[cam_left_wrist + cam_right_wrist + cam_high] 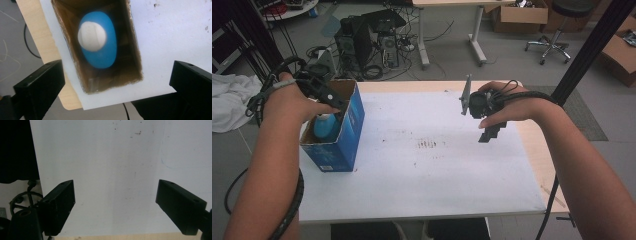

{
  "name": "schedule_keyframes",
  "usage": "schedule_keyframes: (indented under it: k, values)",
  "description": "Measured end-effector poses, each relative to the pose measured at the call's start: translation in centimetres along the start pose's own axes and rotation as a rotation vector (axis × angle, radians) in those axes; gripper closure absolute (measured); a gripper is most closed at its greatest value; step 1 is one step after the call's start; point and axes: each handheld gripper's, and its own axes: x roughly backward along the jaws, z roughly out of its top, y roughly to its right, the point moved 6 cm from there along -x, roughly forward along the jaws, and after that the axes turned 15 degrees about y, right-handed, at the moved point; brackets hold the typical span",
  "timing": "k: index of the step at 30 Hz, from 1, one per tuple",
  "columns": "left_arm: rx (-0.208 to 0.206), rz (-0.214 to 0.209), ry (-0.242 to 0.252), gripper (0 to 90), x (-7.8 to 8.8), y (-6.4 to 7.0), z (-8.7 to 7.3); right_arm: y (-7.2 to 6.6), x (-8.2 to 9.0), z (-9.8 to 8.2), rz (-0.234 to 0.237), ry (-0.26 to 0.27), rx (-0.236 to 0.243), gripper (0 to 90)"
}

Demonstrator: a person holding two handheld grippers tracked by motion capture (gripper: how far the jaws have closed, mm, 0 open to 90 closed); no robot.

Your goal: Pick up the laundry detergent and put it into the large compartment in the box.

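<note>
I have the left gripper (329, 97) held over the open top of a blue cardboard box (343, 142) that stands at the left edge of the tabletop (427, 170). In the left gripper view its fingers (40, 85) are spread wide with nothing between them, and I look straight down into the box (136, 62). Inside stands a blue bottle (106, 53) with a white cap (92, 36), its top facing the camera; from the high view the bottle (324, 127) shows just under my left hand (292, 102), within the box walls.

The right gripper (489, 132) hangs above the white sheet near the far right corner of the tabletop, held in my right hand (512, 107), well apart from the box. In the right gripper view its fingers (58, 206) are also spread wide and hold nothing, with bare white tabletop (112, 170) between them, lightly speckled with small dark marks. Along the bottom of that view a strip of the wooden edge shows.
</note>
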Motion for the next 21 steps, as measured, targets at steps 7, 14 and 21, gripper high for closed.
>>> schedule_keyframes:
  k: [7,14,21]
  values:
    - [-0.106,-0.066,0.032,0.1,0.7,1.7,0.4,0.0,0.3,-0.4,-0.002,-0.003,-0.009,16.0]
    - [-0.314,-0.149,0.050,0.1,0.6,5.4,0.7,0.0,0.3,-0.7,0.002,-0.011,-0.015,15.9]
    - [-0.504,-0.244,0.059,0.1,0.4,9.6,0.8,-0.2,0.2,-0.6,0.011,-0.011,-0.016,16.0]
